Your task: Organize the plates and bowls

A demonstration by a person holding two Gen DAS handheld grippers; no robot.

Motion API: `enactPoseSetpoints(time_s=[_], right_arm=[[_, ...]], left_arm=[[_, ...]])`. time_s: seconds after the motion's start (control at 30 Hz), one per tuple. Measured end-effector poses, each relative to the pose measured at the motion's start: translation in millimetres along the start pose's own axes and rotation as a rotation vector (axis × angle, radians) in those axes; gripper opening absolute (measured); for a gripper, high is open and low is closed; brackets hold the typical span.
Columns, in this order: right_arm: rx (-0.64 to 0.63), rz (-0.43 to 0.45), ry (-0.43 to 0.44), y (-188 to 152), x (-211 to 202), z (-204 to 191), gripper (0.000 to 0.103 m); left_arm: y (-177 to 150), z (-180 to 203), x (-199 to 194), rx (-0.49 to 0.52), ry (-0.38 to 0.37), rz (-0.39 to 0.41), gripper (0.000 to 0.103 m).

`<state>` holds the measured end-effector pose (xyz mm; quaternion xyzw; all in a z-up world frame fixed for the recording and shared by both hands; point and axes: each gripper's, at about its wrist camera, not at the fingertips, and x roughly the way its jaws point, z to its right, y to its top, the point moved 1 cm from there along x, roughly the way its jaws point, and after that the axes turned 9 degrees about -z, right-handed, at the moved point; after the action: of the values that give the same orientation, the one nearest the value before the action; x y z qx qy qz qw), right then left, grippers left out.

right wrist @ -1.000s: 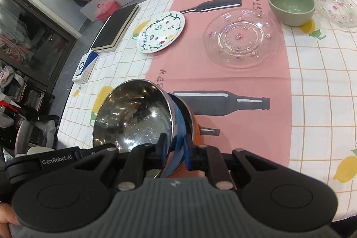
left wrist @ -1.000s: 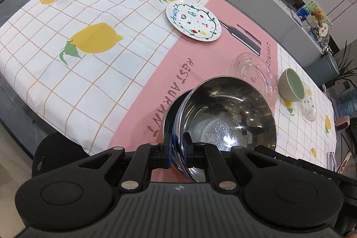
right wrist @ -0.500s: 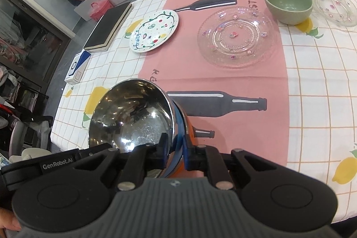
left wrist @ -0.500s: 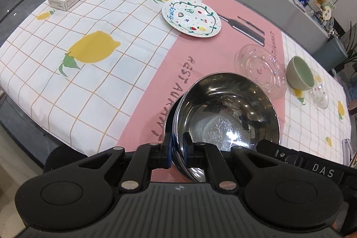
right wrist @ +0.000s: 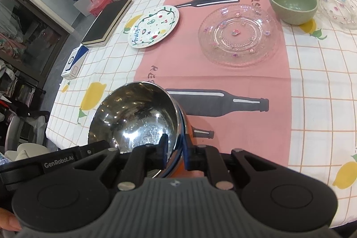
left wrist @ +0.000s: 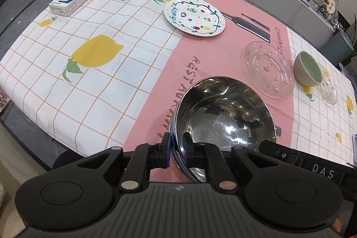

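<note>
We work over the lemon-print tablecloth [left wrist: 93, 81], and the steel bowl [left wrist: 223, 117] is the big item: it hangs tilted above the pink runner, held between us on opposite rims. Our left gripper [left wrist: 177, 148] is clenched on the near rim. Our right gripper [right wrist: 175, 152] pinches the other rim, its jaws easing open a touch with the rim between them. Further out lie the large glass plate [right wrist: 238, 35], the painted plate [left wrist: 194, 17], the green bowl [right wrist: 292, 3] and, smallest, the little glass dish [right wrist: 339, 6]. We judge the trick is keeping both wrists level and matched, so the slippery rim doesn't twist out before set-down.
</note>
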<state>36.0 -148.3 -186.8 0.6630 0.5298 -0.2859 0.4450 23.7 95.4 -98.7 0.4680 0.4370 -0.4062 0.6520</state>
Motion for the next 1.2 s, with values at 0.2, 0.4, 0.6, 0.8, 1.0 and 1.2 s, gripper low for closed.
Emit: enactPoseSetpoints(time_s=[0.2,0.4,0.6,0.8,1.0,1.2], right_arm=[[0.003,0.012,0.009,0,-5,3,0.02],[-0.008,0.053,0.009,3,-18,7,0.021],[-0.01,0.049,0.031,3,-16,8,0.003],[-0.009,0.036,0.03,3,-11,7,0.001],[0.0,0.058,0.045,6,-25,12,0.006],[0.04,0.122,0.015,16,-44,33,0.01]], left_arm=[[0,-4,-5,-0.01,-0.039,0.018,0.017],[1,-5,-12,0.0,-0.058,0.077,0.017],[2,-5,-10,0.01,-0.04,0.087,0.007],[4,-11,-6,0.006,-0.054,0.07,0.006],[8,-4,-14,0.054,-0.028,0.1,0.013],[26,9,-33,0.084,-0.077,0.159,0.018]])
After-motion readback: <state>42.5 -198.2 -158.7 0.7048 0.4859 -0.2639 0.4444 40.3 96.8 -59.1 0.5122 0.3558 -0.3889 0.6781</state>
